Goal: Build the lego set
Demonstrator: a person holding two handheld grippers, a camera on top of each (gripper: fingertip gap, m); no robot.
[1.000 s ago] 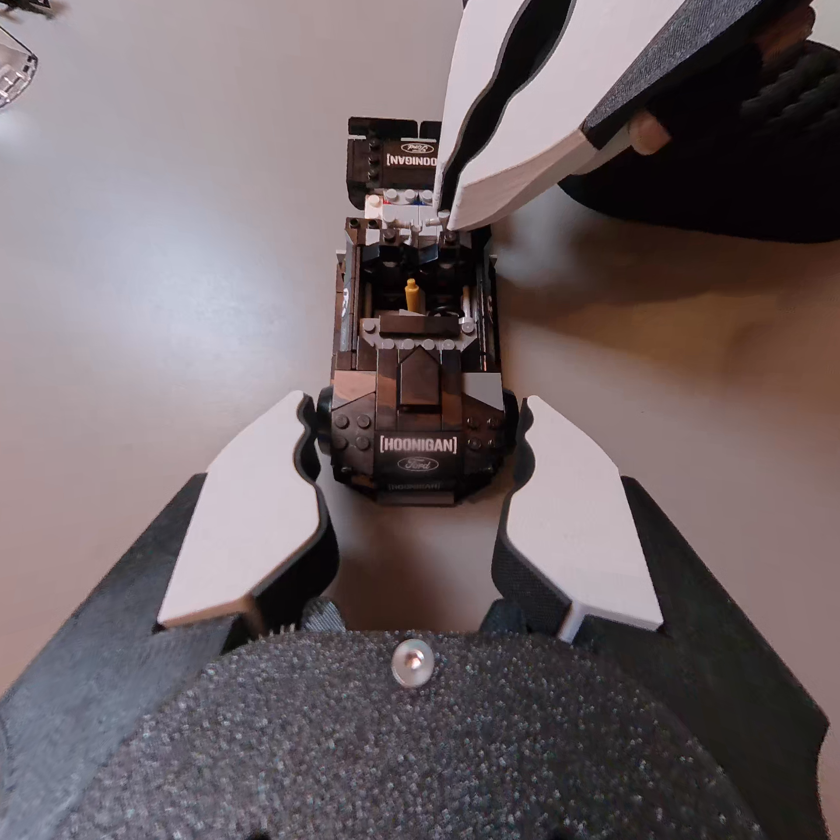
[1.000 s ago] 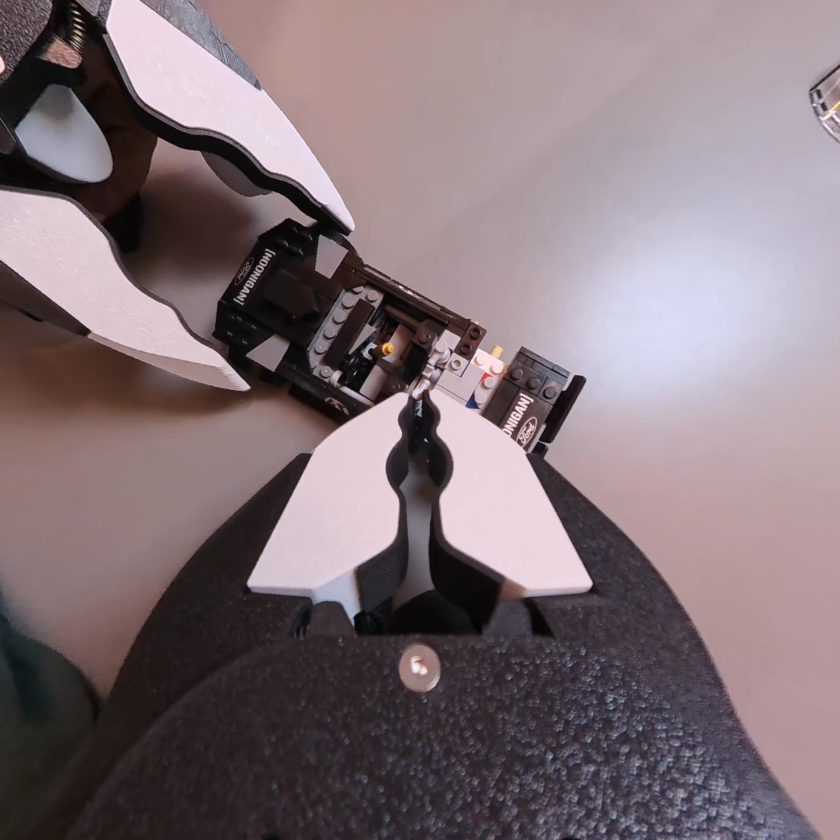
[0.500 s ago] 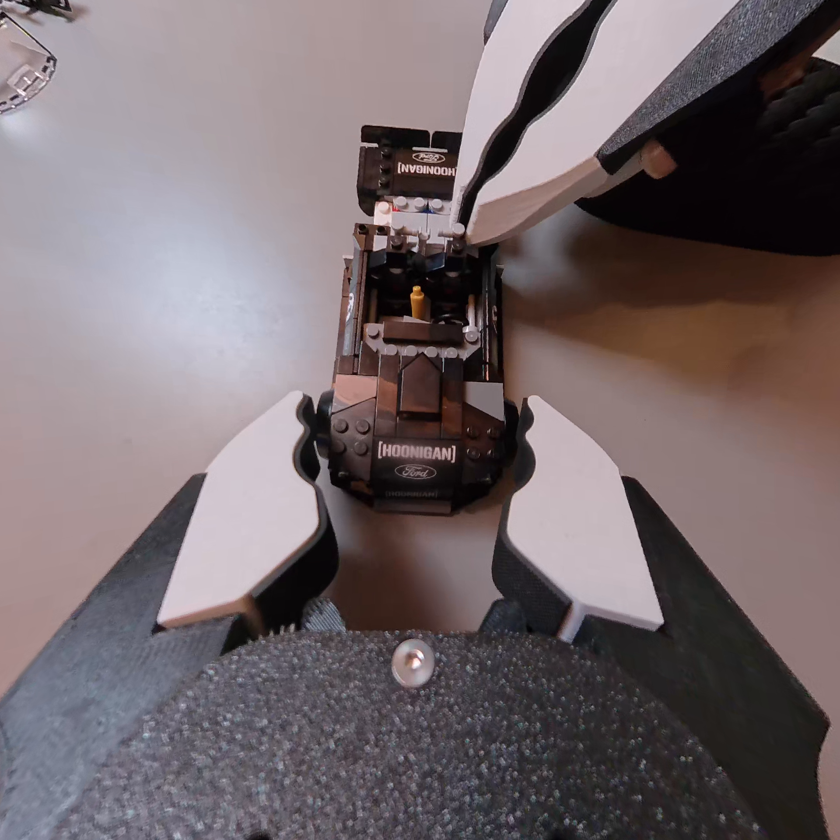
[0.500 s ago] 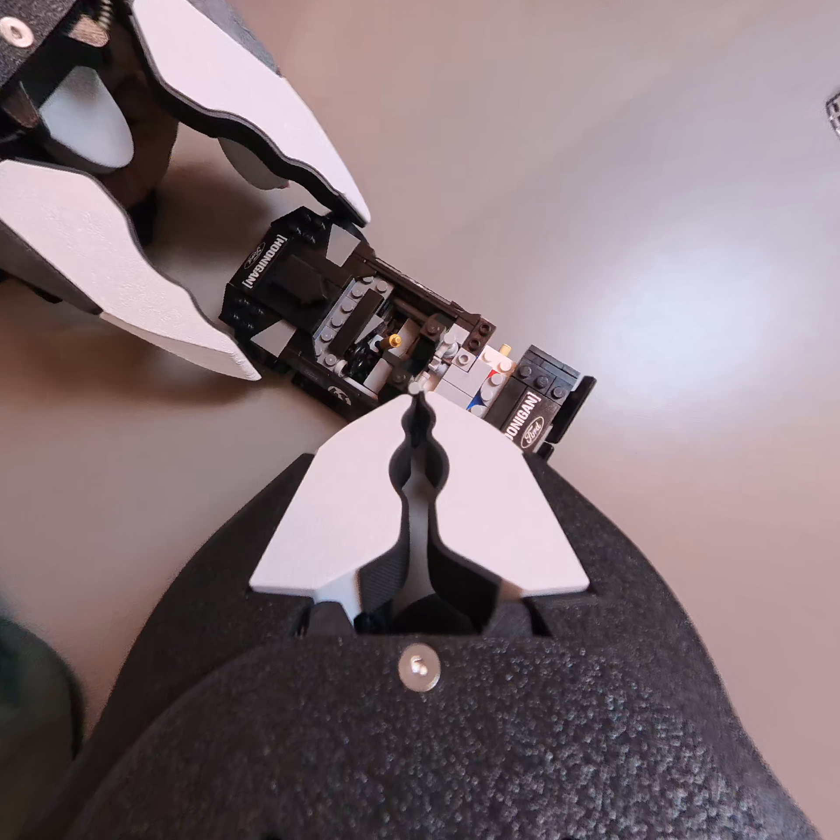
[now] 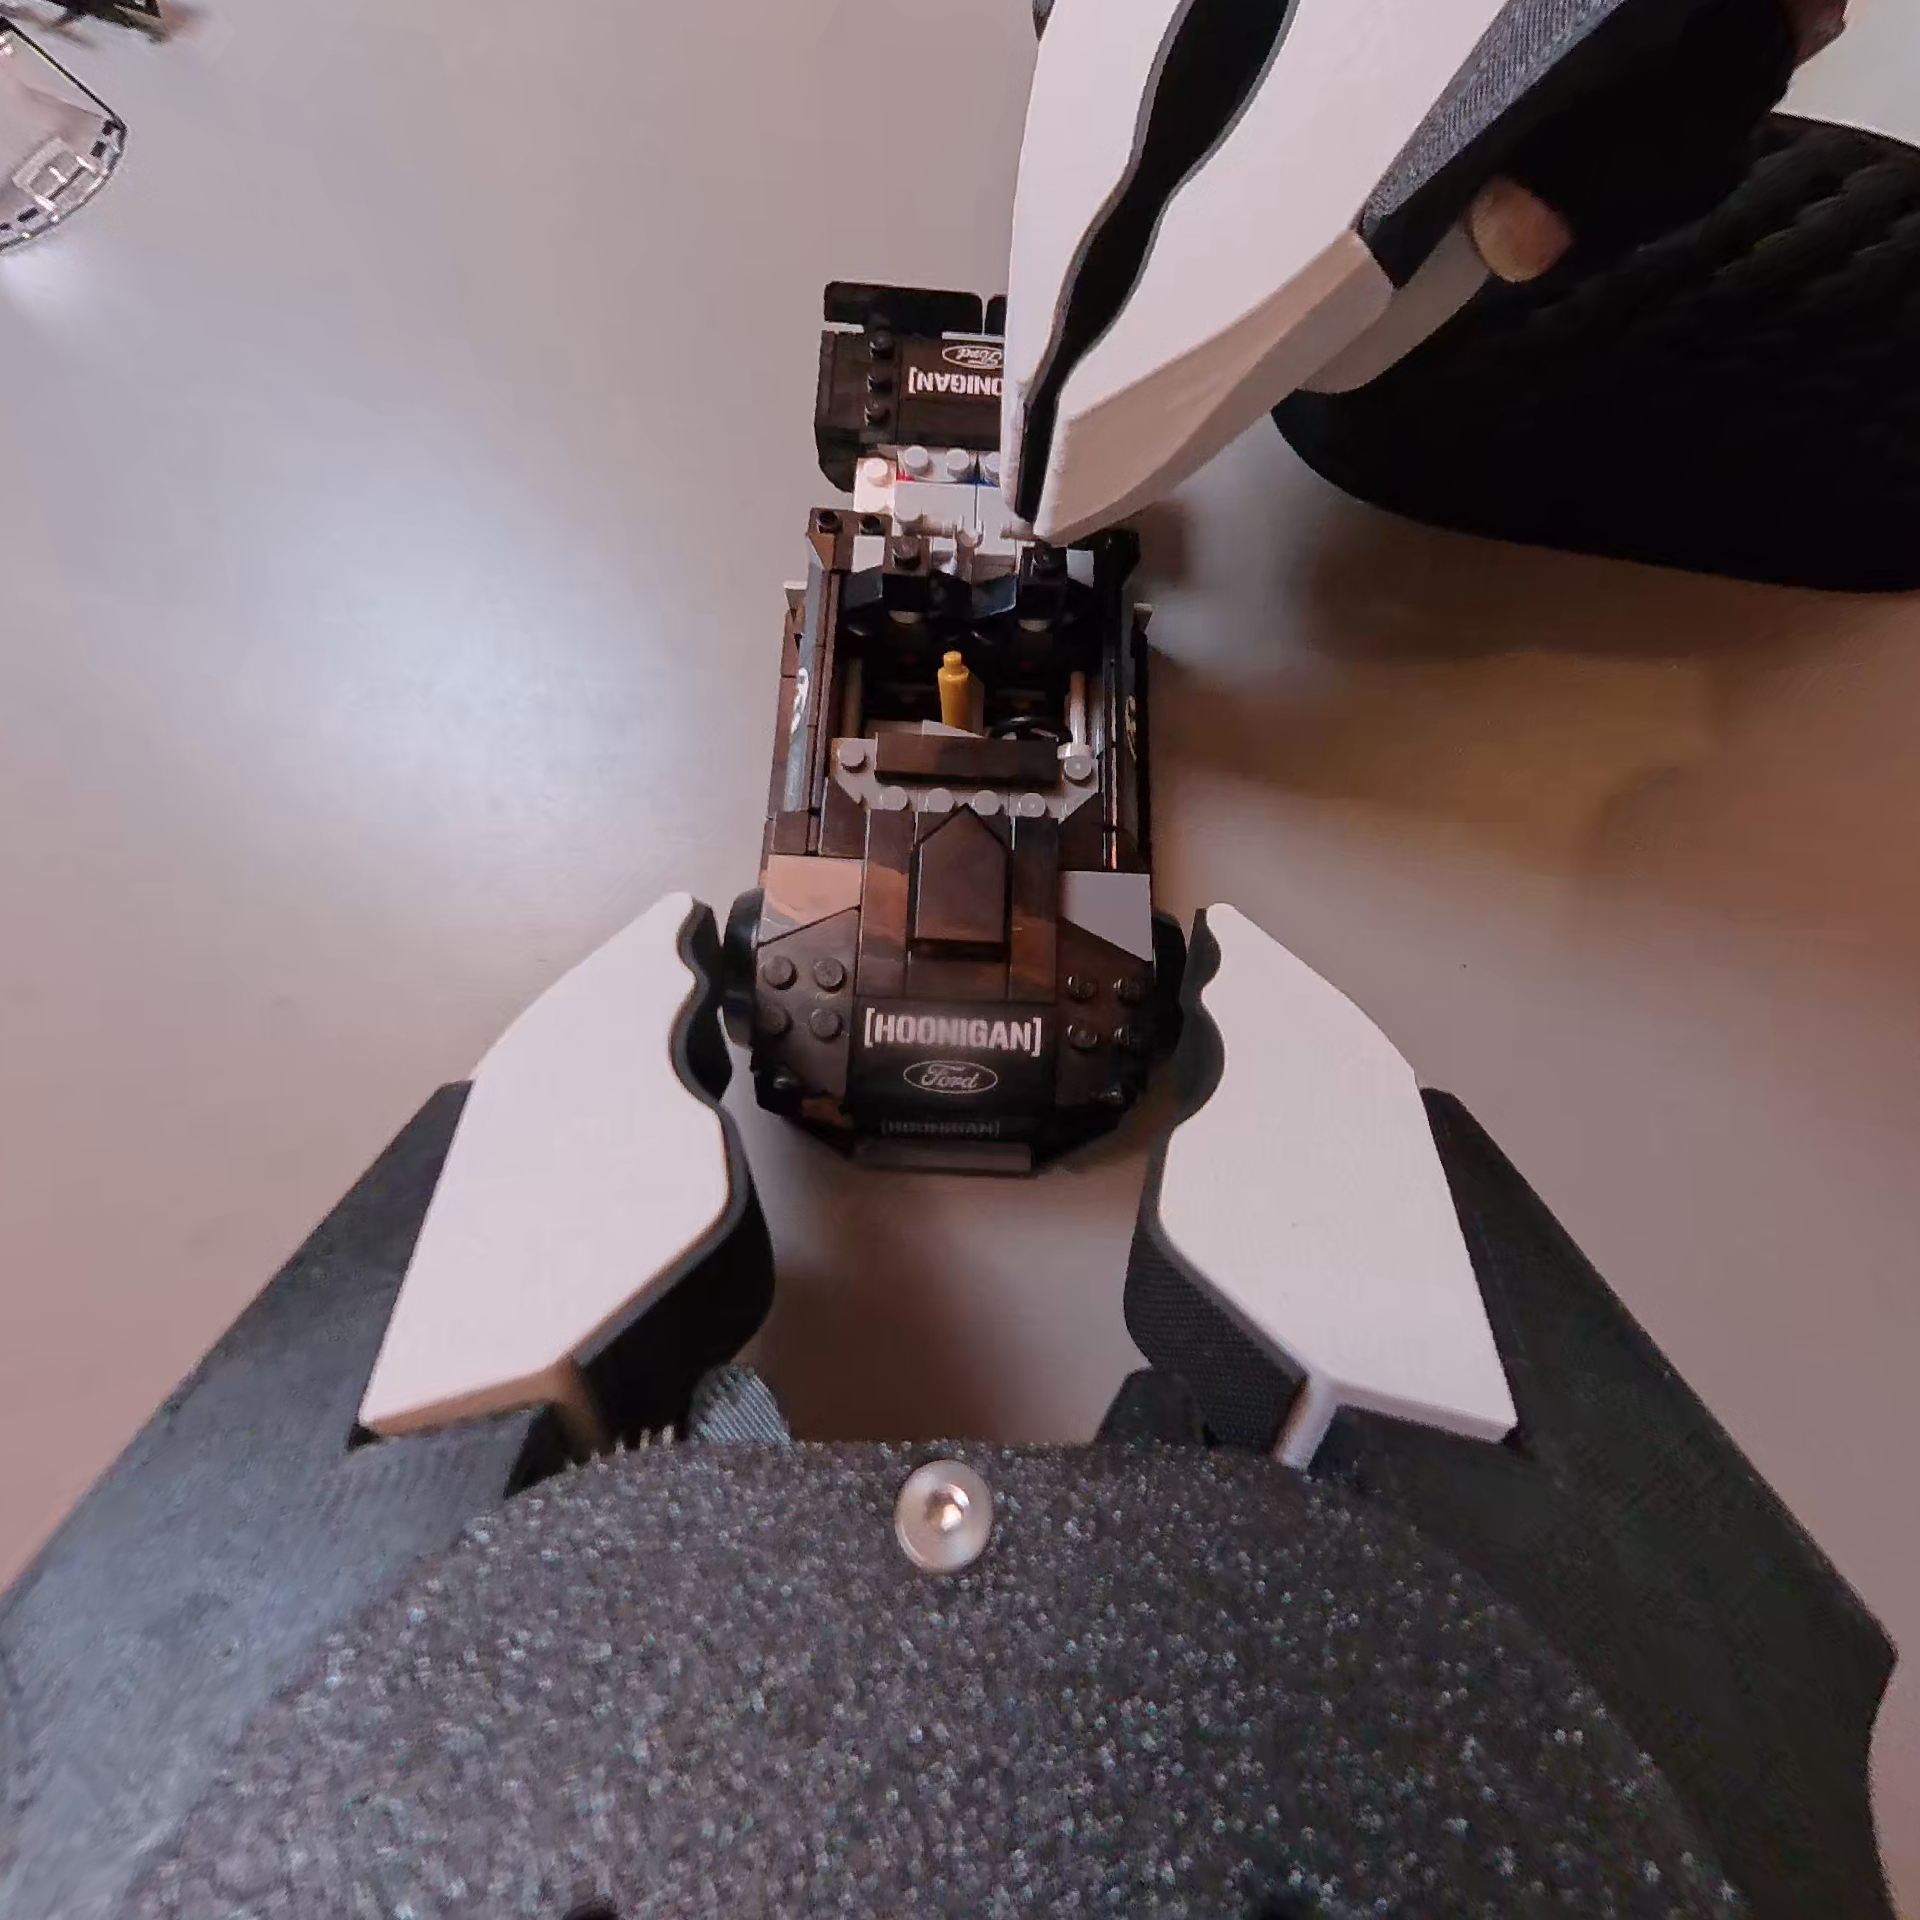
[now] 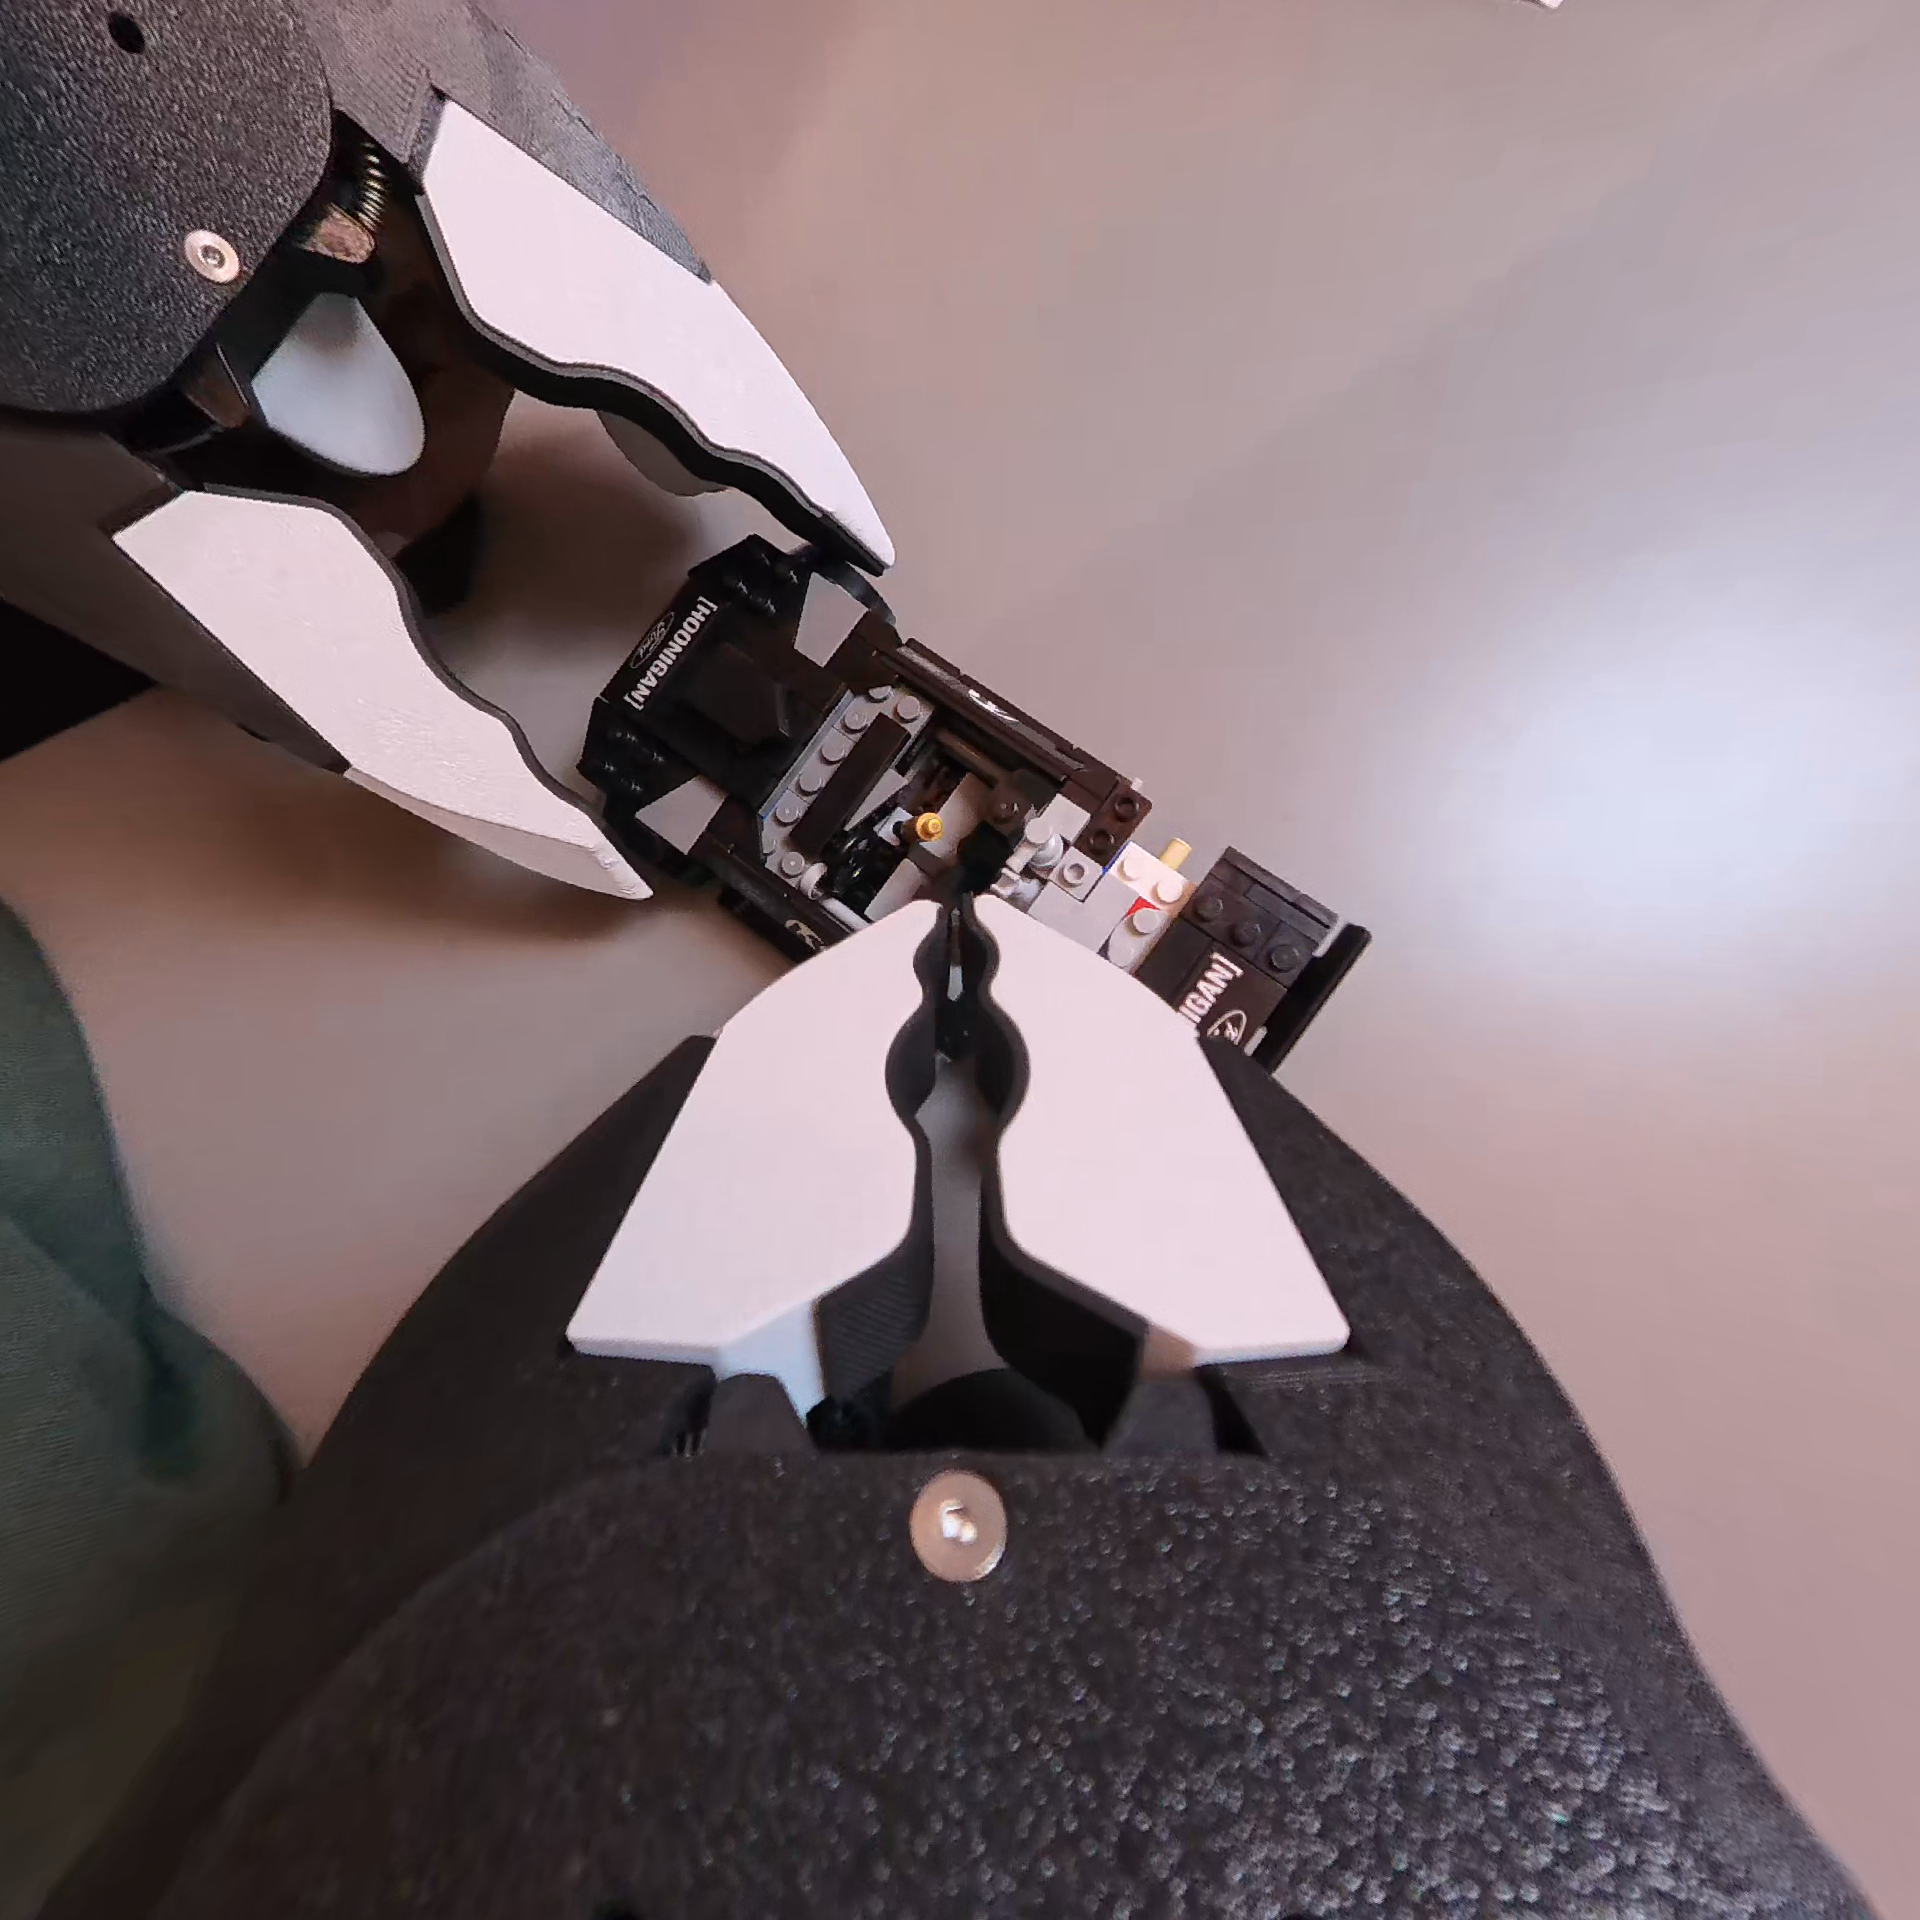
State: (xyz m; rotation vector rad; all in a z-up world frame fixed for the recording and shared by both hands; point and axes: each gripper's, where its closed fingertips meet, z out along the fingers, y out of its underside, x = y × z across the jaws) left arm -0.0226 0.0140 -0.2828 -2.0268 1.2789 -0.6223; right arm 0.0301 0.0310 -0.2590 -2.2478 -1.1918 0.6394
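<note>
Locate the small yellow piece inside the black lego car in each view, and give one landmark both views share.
Left wrist view: yellow piece stands centre, upper half, in the car's open cabin.
Right wrist view: yellow piece sits near centre, just above-left of the right gripper tips.
Shared landmark: the row of grey studs between bonnet and cabin.

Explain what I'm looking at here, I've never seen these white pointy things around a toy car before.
Those white things are the fingers of two hand-held grippers; a person holds one in each hand, and each carries a camera looking along its fingers. One picture comes from the left gripper, whose open fingers sit either side of the front of a black lego car on a plain table. The other picture comes from the right gripper, closed on a small dark piece at the car's open cockpit. Each gripper also appears in the other's picture. A clear plastic item lies off in a corner.
</note>
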